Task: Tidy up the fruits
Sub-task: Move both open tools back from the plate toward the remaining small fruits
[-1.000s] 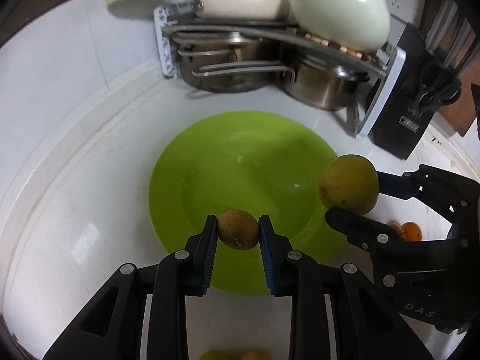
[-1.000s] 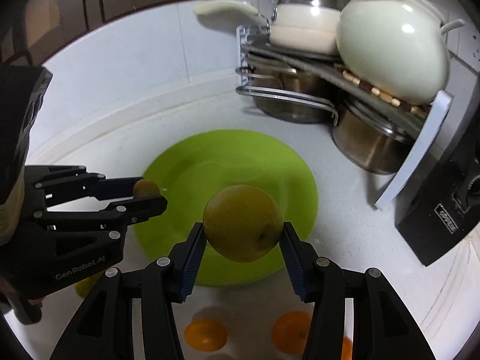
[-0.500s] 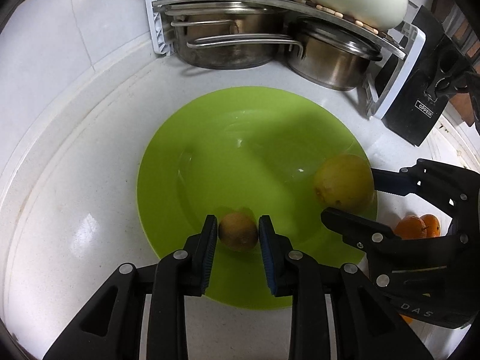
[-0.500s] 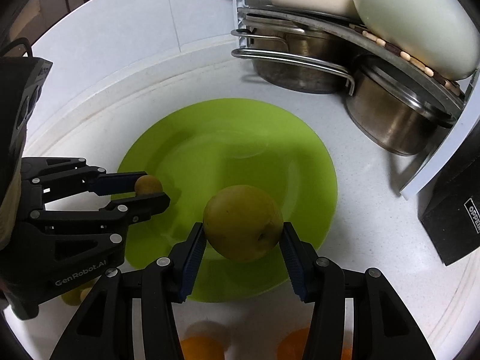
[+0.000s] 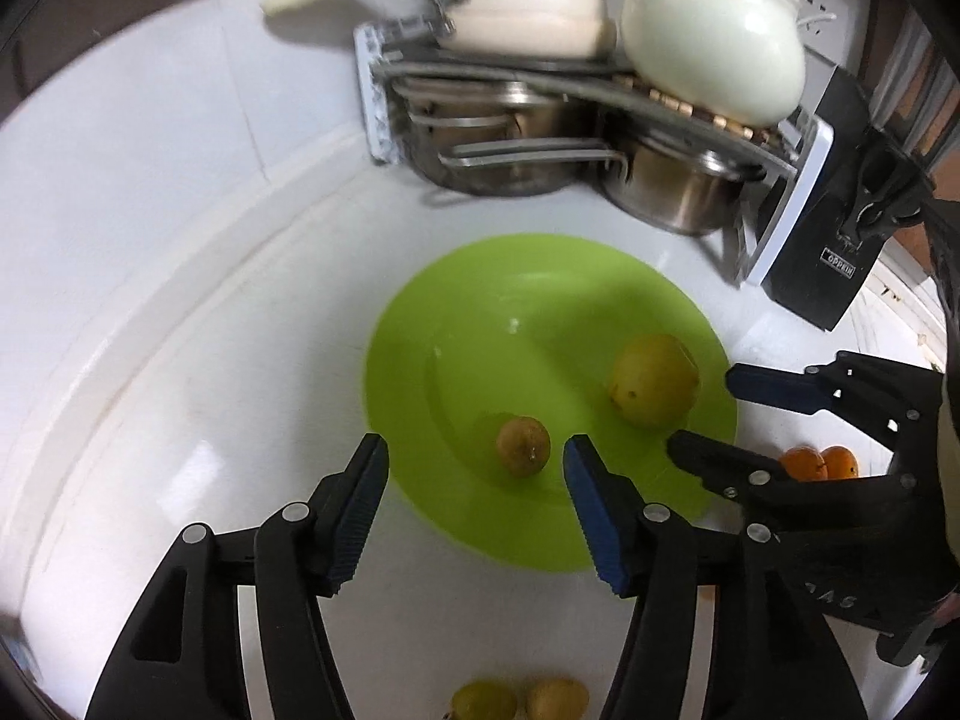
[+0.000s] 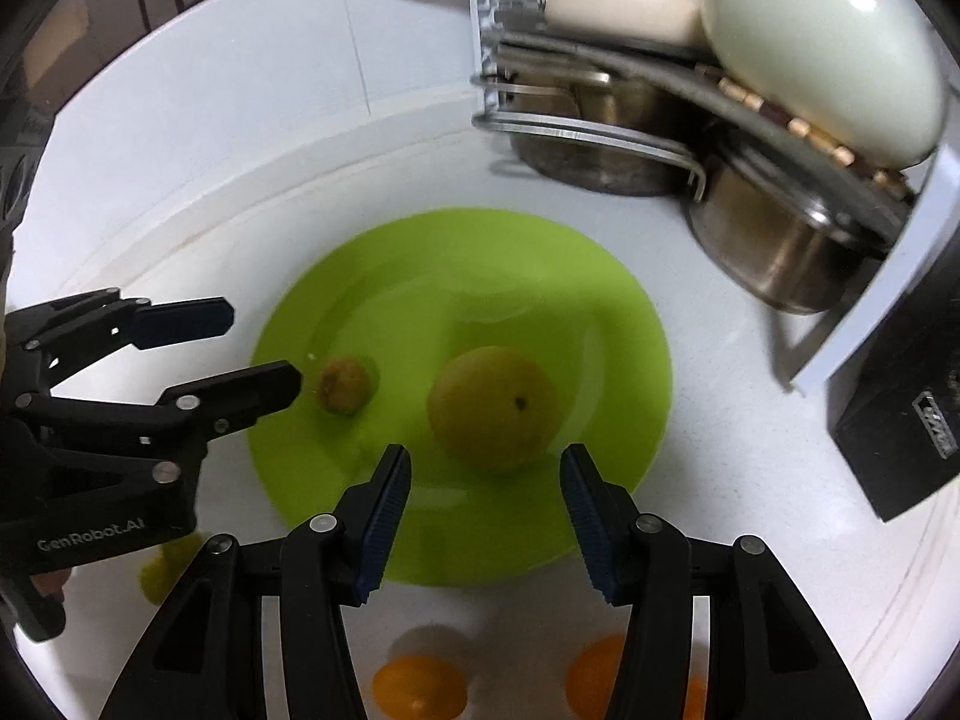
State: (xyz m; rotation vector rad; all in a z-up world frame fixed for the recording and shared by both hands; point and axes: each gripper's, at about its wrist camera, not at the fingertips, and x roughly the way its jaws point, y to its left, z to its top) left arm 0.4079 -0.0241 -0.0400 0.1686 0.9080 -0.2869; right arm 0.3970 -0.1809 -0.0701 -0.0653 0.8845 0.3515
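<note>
Two fruits, a small brown one (image 5: 522, 445) and a larger yellow one (image 5: 653, 379), already lie on the green plate (image 5: 480, 300), the left gripper (image 5: 474, 501) just opened, the right gripper (image 6: 486, 504) open too, while oranges (image 6: 418, 687) and yellow-green fruits (image 5: 483, 701) wait at the frame bottoms.

Left wrist view: looks steeply down along the left gripper (image 5: 474, 495) from close above the white counter (image 5: 198, 360), facing the far wall and pot rack (image 5: 576, 90).
Right wrist view: same steep downward tilt along the right gripper (image 6: 485, 513), set a little to the right and just as near.
Shared ground: both frame the green plate (image 5: 480, 300) (image 6: 468, 264), the rack and the black knife block (image 5: 840, 252) at far right.
Cross-sight: the right gripper (image 5: 702, 414) enters the left view from the right edge; the left gripper (image 6: 264, 348) enters the right view from the left edge.
</note>
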